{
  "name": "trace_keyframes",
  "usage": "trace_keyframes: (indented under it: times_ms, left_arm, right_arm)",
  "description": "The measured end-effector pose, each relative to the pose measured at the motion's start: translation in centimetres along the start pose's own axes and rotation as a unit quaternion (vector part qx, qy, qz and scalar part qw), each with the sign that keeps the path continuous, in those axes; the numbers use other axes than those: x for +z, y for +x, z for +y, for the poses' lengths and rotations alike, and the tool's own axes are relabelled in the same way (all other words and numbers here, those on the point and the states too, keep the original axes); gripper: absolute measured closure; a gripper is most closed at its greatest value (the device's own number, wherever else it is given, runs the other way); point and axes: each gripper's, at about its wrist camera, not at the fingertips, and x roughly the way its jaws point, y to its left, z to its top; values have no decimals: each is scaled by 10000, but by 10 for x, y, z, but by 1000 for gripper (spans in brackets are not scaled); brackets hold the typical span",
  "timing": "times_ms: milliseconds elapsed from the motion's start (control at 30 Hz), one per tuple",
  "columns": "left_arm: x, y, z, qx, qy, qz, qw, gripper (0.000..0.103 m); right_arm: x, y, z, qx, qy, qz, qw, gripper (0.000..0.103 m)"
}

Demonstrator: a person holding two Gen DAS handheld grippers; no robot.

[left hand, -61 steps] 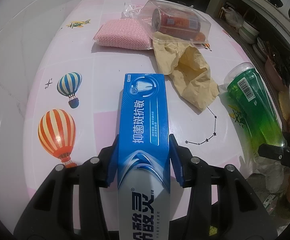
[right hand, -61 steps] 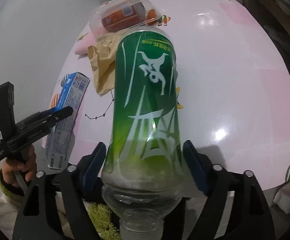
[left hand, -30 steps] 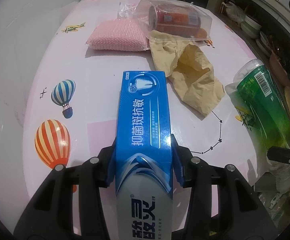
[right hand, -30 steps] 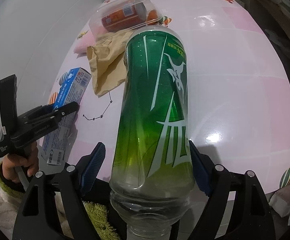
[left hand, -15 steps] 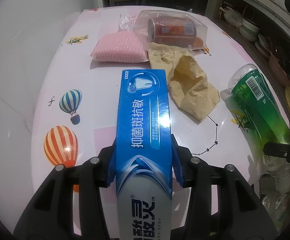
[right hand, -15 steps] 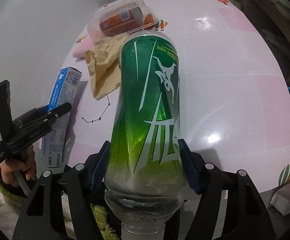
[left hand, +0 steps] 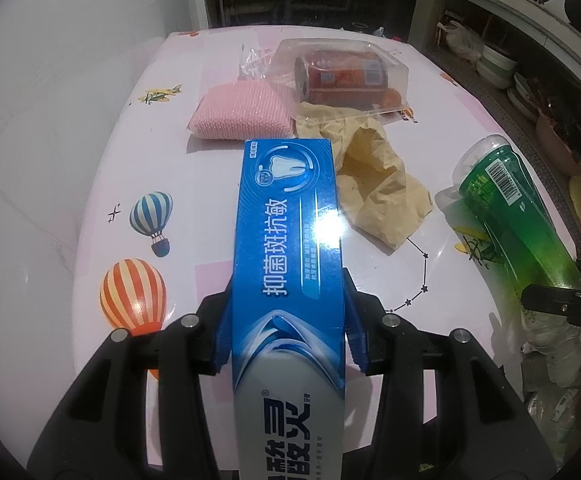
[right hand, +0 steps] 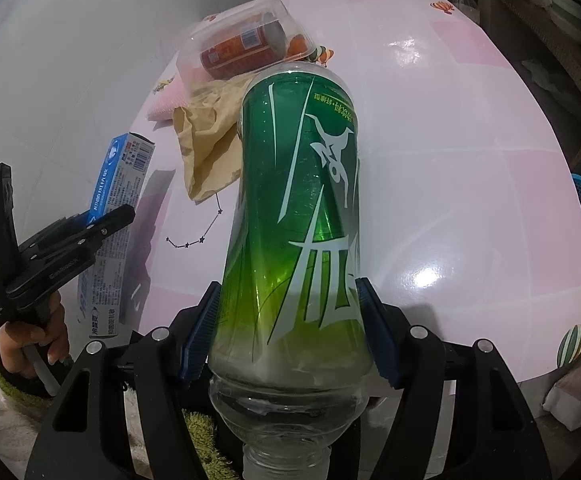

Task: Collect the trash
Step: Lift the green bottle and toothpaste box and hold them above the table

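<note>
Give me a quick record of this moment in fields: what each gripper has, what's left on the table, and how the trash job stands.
left gripper: shut on the blue toothpaste box, held clear above the table
right gripper: shut on the green plastic bottle, neck end toward the camera
on the table: pink sponge, crumpled tan paper bag, clear plastic container with a red can lying inside
contact: bag's upper end meets the container's front edge
progress: two items in hand, the rest not yet collected
</note>
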Motion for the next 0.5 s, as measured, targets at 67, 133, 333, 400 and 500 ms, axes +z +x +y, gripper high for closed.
trace_keyframes:
  times_ms: [67, 133, 333, 400, 500]
  left_arm:
    - [0, -2, 0, 20, 14, -29, 10000, 59]
    - [0, -3, 0, 26, 17, -44, 10000, 59]
    - [1, -7, 0, 57, 38, -76, 9999, 59]
    - [4, -8, 1, 54, 27, -61, 10000, 59]
    - [5, -12, 2, 65, 19, -107, 9999, 59]
  right_arm:
    - [0, 0, 0, 3, -3, -15, 10000, 38]
    - [-1, -1, 0, 5, -9, -30, 10000, 38]
    - [-2, -4, 0, 51, 1, -80, 10000, 38]
    - [0, -5, -1, 107, 31, -82, 9999, 38]
    - [1, -8, 1, 131, 1, -127, 9998, 38]
